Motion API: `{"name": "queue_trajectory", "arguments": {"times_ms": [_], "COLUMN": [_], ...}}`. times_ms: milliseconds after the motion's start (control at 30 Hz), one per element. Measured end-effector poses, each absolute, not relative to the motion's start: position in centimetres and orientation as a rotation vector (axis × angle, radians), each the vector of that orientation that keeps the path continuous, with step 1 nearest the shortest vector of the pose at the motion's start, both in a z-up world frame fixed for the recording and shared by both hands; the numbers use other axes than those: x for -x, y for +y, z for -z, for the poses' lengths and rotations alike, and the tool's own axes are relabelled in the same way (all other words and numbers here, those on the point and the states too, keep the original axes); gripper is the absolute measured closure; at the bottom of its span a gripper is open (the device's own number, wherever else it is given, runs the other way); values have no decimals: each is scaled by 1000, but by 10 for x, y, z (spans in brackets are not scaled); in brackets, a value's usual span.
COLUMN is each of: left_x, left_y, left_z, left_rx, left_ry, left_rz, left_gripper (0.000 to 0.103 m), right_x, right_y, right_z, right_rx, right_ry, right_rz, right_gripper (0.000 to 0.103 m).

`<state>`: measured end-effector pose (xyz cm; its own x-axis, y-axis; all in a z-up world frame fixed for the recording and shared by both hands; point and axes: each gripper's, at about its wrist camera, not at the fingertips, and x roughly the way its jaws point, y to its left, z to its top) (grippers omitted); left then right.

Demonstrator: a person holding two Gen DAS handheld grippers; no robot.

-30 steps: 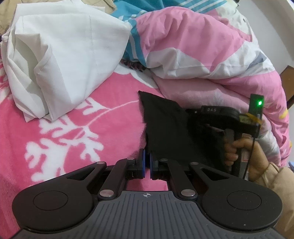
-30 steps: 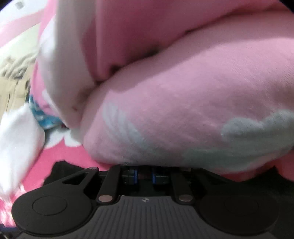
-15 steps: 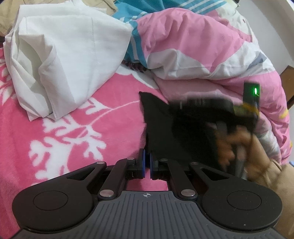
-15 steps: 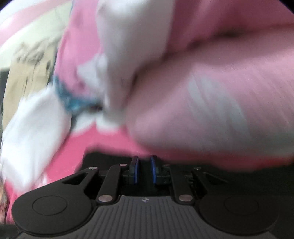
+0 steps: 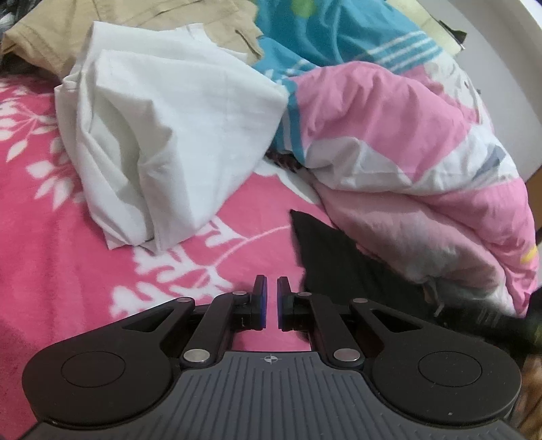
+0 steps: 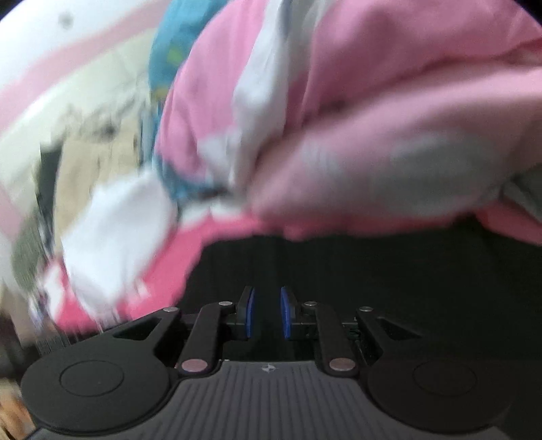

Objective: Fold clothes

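Note:
A black garment (image 5: pixel 338 264) lies flat on the pink bed blanket, its far side tucked under the pink duvet. My left gripper (image 5: pixel 271 294) hovers at the garment's left edge, closed to a thin slit with only blanket showing through it. In the blurred right wrist view, my right gripper (image 6: pixel 267 304) is above the black garment (image 6: pixel 372 270). Its blue pads (image 6: pixel 250 313) stand apart with nothing pinched between them. A crumpled white garment (image 5: pixel 169 135) lies at the back left of the bed.
A bulky pink and white duvet (image 5: pixel 389 128) is heaped on the right and overhangs the black garment. A beige garment (image 5: pixel 101 27) and blue fabric (image 5: pixel 332 37) lie behind the white one. The pink floral blanket (image 5: pixel 67 237) covers the bed.
The right gripper and its hand have left the middle of the left wrist view for the right edge. It pulled back from under the duvet with wider jaws. A thin slit now shows between the left pads.

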<state>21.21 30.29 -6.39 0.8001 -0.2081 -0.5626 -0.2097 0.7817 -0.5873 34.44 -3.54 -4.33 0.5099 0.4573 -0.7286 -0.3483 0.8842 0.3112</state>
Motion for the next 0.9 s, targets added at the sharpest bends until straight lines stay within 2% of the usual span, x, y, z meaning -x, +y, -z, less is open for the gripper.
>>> {"name": "queue_trajectory", "arguments": {"times_ms": [133,233,367,467,533,633,800,900], "left_x": [-214,-214,-214,-214,-214,-214,-220,-242], "left_y": [304,309,316,312,308,296,255,217], "left_z": [66,67,69,68,66,59,43,39], "left_rx": [694,712,740,723,707,674,555,567], "left_ry": [644,634,628,621,617,598,542,600], "left_rz": [-22,-48,-70,-62,-55,-32,-15,63], "left_gripper": [97,96,93,89,79,73,70,70], "right_x": [-335,-311,-270,-242,-222,-187,-142,-145], "right_y": [29,67,71,29,-15,-92,-206,-245], "right_z": [71,62,41,33,32,30,23,18], "right_rx": [-10,31,21,-32,-98,-200,-378,-432], "right_ry": [907,792,697,688,703,731,705,691], "right_rz": [-514,-617,-715,-659,-585,-434,-213,-138], "right_gripper": [85,85,85,85,85,85,85,85]}}
